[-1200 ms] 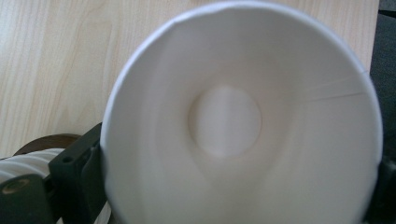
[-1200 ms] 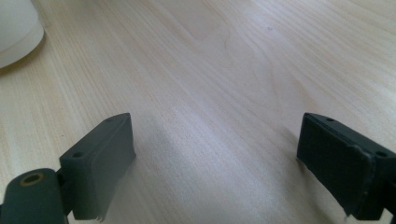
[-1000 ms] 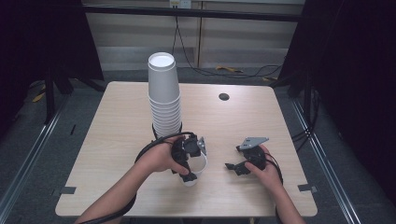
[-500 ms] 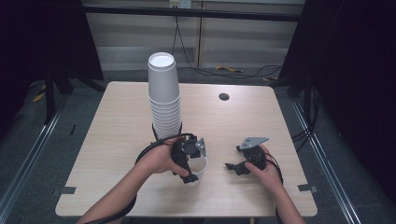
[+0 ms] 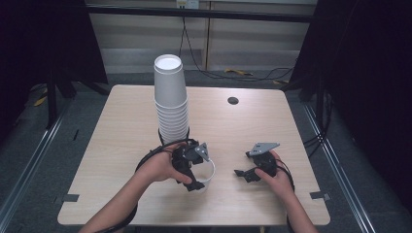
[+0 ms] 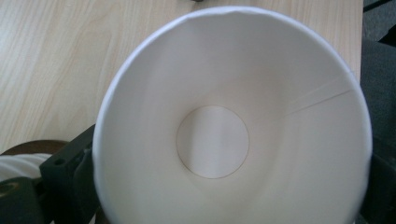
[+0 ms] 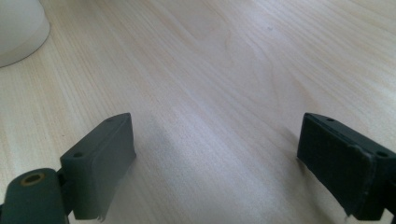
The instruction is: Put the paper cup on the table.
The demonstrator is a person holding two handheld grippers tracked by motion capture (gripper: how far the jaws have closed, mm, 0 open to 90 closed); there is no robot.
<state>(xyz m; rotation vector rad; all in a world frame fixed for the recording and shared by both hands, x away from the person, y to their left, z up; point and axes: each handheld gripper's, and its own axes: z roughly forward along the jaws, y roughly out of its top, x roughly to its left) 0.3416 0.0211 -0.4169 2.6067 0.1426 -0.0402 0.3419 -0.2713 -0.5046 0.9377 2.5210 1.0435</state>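
Pale wood grain covers the counter, which is set among dark curtains and grey flooring. One tall stack of white paper cups stands upside down near the counter's middle, and one single cup is seen just in front of it, toward the person. That single cup lies between the fingers of the left gripper; in the left gripper view its open mouth is turned straight at the camera, so its long axis runs along the fingers, away from the hand, with the base at the far end. The left fingers have just been opening with the cup between them, and dark finger is seen at the cup's left wall; whether the pads press on it or have let go cannot be told.

The right gripper rests well apart to the right, its fingers spread wide over bare wood with nothing between them. The left hand is judged the nearer to both cup and stack, so any next placing or lifting is likely to fall to it. One dark round hole is set in the counter farther back.
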